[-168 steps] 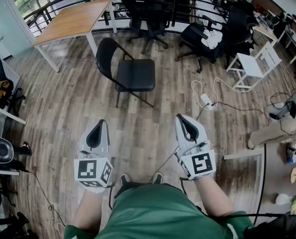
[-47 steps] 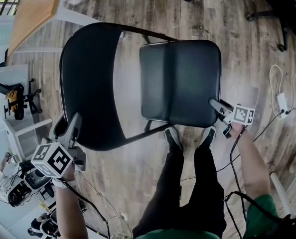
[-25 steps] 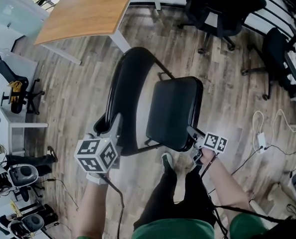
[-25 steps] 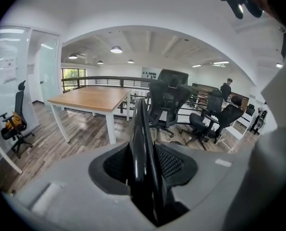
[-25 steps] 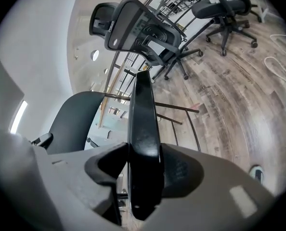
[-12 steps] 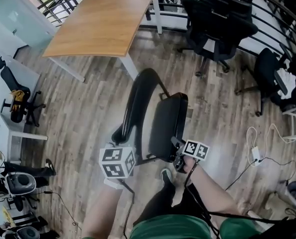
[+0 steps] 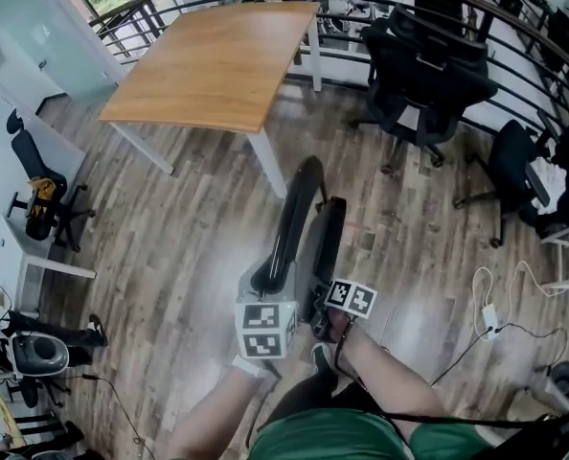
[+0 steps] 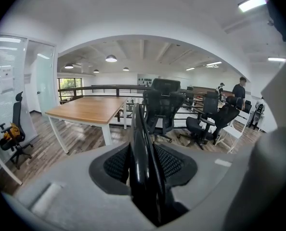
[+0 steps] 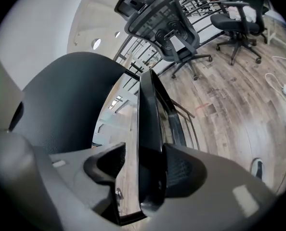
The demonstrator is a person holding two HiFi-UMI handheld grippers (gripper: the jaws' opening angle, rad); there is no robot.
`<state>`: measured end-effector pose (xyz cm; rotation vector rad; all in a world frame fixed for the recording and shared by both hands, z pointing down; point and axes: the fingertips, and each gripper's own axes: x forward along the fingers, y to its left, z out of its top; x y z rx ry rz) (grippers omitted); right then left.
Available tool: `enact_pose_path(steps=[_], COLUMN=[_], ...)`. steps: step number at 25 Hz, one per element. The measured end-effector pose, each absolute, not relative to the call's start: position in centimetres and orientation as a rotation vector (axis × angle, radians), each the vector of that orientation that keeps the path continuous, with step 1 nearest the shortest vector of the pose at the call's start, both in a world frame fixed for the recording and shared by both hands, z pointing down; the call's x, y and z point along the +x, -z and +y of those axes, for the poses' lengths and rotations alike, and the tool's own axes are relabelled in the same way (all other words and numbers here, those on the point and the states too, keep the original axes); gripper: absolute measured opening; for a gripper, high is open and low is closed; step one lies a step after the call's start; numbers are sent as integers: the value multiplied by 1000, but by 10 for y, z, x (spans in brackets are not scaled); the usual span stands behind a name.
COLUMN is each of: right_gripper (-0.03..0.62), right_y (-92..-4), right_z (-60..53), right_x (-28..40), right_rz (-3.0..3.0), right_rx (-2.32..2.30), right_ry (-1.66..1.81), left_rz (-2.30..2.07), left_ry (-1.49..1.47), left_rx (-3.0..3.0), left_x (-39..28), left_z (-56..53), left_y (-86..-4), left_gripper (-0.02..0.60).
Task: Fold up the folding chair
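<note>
- Your left gripper (image 8: 143, 163) is clamped on the backrest (image 8: 140, 138) of the folding chair (image 7: 302, 192) – both mesh pads press on its black edge, one from each side.
- Your right gripper (image 9: 144, 168) has its jaws opening, with the seat (image 9: 148, 124) standing between them. The pad on the right of that view touches the seat's edge; the other pad is apart from it, and a strip of floor shows through the gap.
- Seen from the head view, the two grippers sit close together at the near end of the chair. The left one with its marker cube is on the backrest side, the right one just beside it on the seat side.
- The chair stands upright on the wooden floor (image 7: 170, 242), directly ahead of your shoe (image 7: 323, 356). The seat is swung up against the backrest, so from above both show as two narrow dark bands lying side by side, nearly closed together.
- In the right gripper view the backrest fills the left as a broad dark curve, and the seat's frame runs along its far side.
- Past the chair's far end stands a wooden table (image 7: 217, 60) on white legs – one leg is near the top of the backrest.
- Black office chairs (image 7: 428, 65) are grouped to the right of the table, along a dark railing (image 7: 514, 41).
- A white cable (image 7: 490, 310) lies on the floor well off to your right.
</note>
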<state>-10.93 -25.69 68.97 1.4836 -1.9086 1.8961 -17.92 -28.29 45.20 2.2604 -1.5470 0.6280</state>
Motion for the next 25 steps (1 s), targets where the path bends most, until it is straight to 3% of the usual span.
enact_pose_path(steps=[10,25], right_gripper=[238,245], right_y=[-677,-675], right_z=[-271,-261], right_x=[-151,-150], right_rz=[-1949,-2011], right_rx=[1405,1236], right_ry=[-1929,-1779], left_rz=[-1573,-1609], left_ry=[-650,-682], left_rx=[2297,2301], left_x=[-174,-171], left_z=[-283,-280], left_y=[-443,-443], left_gripper=[147,143])
